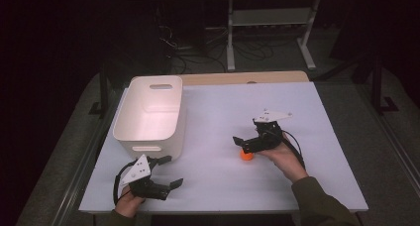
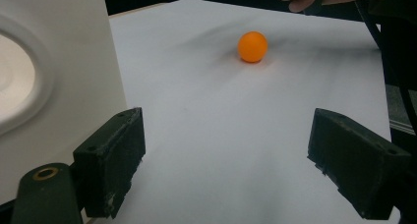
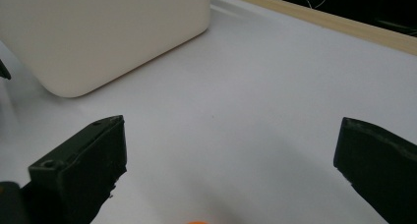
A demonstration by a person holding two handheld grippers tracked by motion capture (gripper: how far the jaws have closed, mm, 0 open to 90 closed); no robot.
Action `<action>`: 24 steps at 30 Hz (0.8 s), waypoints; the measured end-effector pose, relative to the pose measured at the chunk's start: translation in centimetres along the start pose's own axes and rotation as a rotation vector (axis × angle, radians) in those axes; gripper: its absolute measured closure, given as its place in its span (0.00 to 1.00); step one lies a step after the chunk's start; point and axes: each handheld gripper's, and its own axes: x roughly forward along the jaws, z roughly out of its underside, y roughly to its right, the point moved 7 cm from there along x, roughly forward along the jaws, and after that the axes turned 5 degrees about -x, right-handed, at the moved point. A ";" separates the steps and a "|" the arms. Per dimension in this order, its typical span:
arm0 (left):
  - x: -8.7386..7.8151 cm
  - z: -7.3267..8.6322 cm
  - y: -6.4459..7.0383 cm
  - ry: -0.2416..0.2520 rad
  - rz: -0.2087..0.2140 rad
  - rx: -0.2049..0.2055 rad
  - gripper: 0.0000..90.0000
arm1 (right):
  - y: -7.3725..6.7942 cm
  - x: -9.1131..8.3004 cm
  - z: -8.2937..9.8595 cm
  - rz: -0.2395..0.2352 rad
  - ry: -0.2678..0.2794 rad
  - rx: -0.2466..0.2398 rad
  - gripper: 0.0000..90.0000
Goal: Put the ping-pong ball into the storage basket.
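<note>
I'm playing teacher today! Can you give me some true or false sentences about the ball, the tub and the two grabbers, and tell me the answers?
1. The orange ball is inside the white tub. False: it lies on the white table, apart from the tub.
2. The right gripper is open, with the ball just below its jaws. True.
3. The left gripper is squeezing the ball. False: it is open and holds nothing; the ball lies well beyond it, over by the right gripper.
4. The tub looks empty. True, as far as the high view shows its inside.
5. The tub stands nearer the left gripper than the right one. True.
</note>
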 end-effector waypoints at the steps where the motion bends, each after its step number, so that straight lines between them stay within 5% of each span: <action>1: 0.0 0.0 0.0 0.001 0.001 0.001 0.16 | 0.0 0.0 0.0 -0.001 -0.002 0.001 0.00; 24: 0.0 0.0 0.1 0.002 0.000 0.004 0.16 | -0.2 0.0 1.0 -0.012 -0.062 -0.043 0.00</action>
